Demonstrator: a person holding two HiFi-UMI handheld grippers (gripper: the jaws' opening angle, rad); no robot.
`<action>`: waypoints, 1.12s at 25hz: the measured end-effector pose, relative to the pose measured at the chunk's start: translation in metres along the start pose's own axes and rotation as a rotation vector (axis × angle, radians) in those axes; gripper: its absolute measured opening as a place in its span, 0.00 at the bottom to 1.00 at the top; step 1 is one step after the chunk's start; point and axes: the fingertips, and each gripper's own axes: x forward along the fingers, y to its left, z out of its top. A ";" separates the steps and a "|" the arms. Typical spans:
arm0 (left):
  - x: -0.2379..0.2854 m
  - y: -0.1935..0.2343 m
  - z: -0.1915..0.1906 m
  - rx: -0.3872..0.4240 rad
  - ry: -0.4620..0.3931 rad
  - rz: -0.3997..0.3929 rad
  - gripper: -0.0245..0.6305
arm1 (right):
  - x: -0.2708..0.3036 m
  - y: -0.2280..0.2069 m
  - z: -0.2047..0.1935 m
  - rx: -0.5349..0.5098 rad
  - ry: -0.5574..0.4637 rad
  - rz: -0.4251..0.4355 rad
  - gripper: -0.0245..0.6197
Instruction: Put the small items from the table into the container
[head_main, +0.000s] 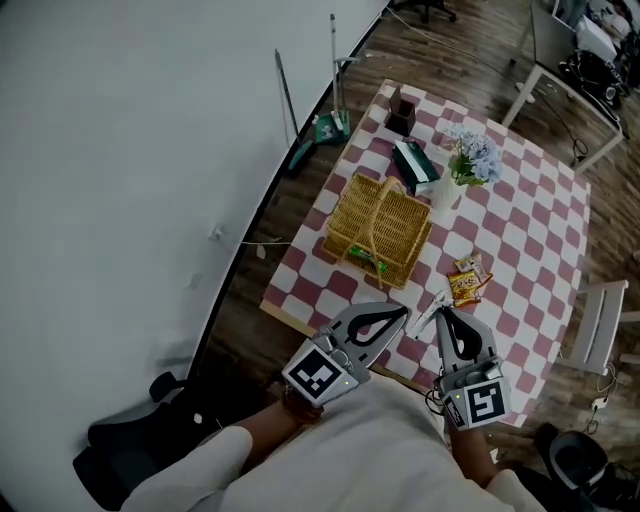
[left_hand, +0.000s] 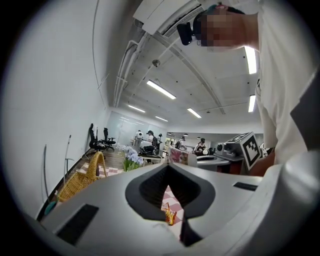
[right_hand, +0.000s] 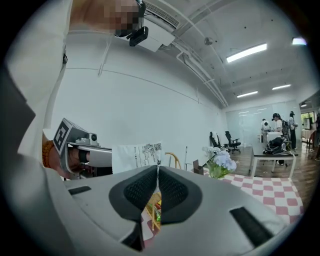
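Snack packets (head_main: 468, 280) lie on the checked tablecloth (head_main: 520, 230) just right of the wicker basket (head_main: 380, 228), while your right gripper (head_main: 443, 312) is clamped on a thin white printed sachet (right_hand: 135, 156) near the table's front edge. Your left gripper (head_main: 403, 314) hangs beside it, fingers together on nothing.

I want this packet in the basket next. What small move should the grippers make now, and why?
Probably carry the white packet forward over the wicker basket: the right gripper pinches it at the table's near edge, the left gripper seems to hold its other edge, and the basket lies ahead.
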 end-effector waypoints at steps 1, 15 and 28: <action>-0.003 0.002 -0.001 0.001 0.000 0.009 0.08 | 0.003 0.003 0.000 -0.002 -0.001 0.009 0.10; 0.002 0.030 -0.001 0.007 -0.005 0.049 0.08 | 0.045 -0.016 -0.002 -0.043 0.033 0.016 0.10; 0.005 0.091 -0.024 0.057 0.023 0.105 0.08 | 0.132 -0.042 -0.040 -0.119 0.180 0.028 0.10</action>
